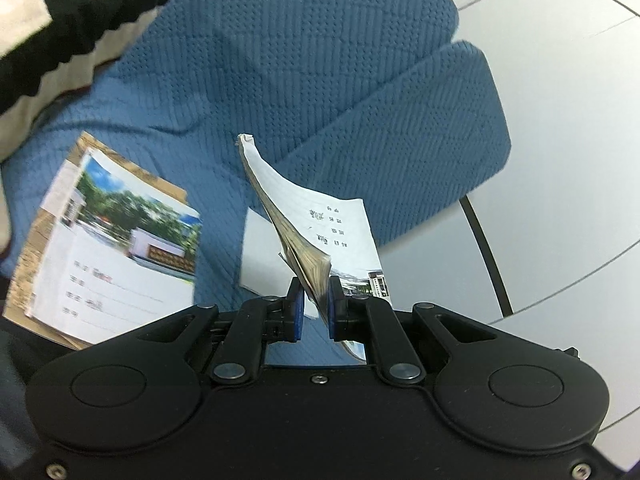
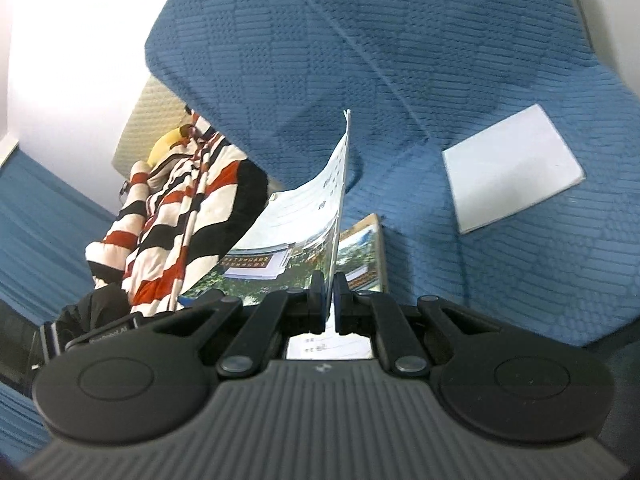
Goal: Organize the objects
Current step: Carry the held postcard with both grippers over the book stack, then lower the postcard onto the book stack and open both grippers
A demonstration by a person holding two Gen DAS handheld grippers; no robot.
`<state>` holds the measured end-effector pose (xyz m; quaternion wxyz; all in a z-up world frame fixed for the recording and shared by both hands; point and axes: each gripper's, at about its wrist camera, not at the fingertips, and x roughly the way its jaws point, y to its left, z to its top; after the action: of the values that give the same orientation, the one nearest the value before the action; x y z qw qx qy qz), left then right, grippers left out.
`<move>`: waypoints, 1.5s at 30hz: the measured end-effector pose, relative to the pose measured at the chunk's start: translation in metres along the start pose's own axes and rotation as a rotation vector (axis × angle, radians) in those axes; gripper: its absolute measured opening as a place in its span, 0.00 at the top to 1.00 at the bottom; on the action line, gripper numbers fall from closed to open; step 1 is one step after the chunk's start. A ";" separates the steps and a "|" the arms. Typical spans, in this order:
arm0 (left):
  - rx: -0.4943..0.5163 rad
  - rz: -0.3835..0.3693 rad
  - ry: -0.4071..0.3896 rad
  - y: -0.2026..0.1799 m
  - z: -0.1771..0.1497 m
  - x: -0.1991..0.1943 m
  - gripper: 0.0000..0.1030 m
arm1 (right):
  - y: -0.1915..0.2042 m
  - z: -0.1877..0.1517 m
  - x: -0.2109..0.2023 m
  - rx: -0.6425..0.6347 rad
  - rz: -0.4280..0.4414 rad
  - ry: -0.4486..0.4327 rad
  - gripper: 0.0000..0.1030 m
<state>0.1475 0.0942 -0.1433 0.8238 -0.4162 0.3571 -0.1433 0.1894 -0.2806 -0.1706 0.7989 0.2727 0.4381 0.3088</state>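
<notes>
My left gripper [image 1: 316, 304] is shut on the corner of a thick notebook [image 1: 340, 228]. The notebook has a white cover with printed lines and a small photo, and it hangs tilted above the blue textured cushion [image 1: 280, 60]. A plain white booklet [image 1: 258, 252] lies flat just behind it. In the right wrist view, my right gripper [image 2: 330, 296] is shut on the edge of a thin booklet with a photo cover [image 2: 296, 224], which stands on edge and bends to the left. Below that one, another photo-cover booklet rests on a brown notebook [image 2: 370, 240].
A photo-cover booklet on a brown one [image 1: 116, 240] lies left on the blue cover. A white booklet [image 2: 512, 168] lies right on the blue cover [image 2: 400, 40]. A red, black and white striped garment [image 2: 180, 220] is bunched at the left. White tiled floor [image 1: 568, 120] lies beyond the cushion edge.
</notes>
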 end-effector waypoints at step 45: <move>-0.077 0.323 0.156 0.163 -0.010 0.038 0.81 | -0.023 -0.069 0.163 -0.013 -0.172 0.280 0.91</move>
<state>0.1571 0.1680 -0.2934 0.7895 -0.3724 0.4871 -0.0273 0.2046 -0.1654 -0.3056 0.7554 0.1834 0.5648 0.2769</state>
